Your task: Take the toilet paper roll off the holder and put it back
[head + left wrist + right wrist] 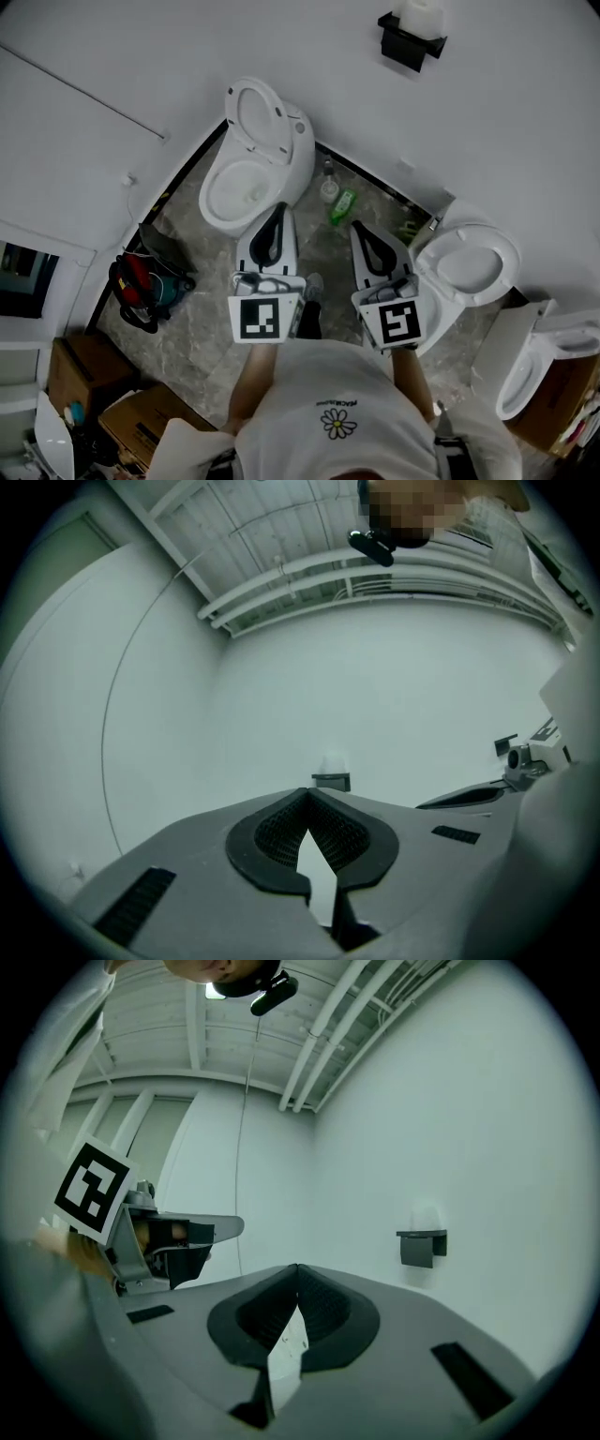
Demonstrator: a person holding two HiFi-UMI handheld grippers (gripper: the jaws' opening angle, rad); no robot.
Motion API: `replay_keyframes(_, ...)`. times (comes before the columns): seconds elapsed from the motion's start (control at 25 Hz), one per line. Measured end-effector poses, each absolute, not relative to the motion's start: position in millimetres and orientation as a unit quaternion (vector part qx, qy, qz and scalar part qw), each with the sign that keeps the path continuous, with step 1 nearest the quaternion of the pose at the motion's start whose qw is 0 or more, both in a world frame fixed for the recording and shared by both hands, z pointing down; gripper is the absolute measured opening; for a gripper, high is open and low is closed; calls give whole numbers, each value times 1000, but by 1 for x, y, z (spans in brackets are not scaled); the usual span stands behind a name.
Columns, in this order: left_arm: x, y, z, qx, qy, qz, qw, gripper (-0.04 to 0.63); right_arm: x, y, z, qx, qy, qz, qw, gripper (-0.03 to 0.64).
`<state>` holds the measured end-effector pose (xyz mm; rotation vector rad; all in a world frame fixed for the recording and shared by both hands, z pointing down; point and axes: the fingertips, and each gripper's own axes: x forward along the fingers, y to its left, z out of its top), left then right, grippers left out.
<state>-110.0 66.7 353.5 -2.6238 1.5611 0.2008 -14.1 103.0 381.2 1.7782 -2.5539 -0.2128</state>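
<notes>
Two grippers wait empty, the left claw point(280, 208) and right claw point(357, 227) both pinched together, well apart from the toilet paper roll point(419, 15) sitting on its black wall holder point(410, 42). Light, soft and easily crushed, the roll probably wants a gentle squeeze across its sides.

The right claw point(297, 1274) points at a white wall, its jaws closed tip to tip with nothing between them. It sits below and left of the black holder point(422, 1246), which hangs on that wall. A pale roll point(427, 1215) shows faintly on top of the holder. Well left of the holder is the left claw point(192, 1232), with its marker cube point(92, 1188) farther left. Pipes point(328, 1026) cross the ceiling high above the holder.
</notes>
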Motion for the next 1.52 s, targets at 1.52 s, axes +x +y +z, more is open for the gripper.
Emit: replay_keyframes(1.52, 53, -154, 345, -921, 382, 67, 44, 17, 131, -91, 353, 704, -706, -73, -3, 9)
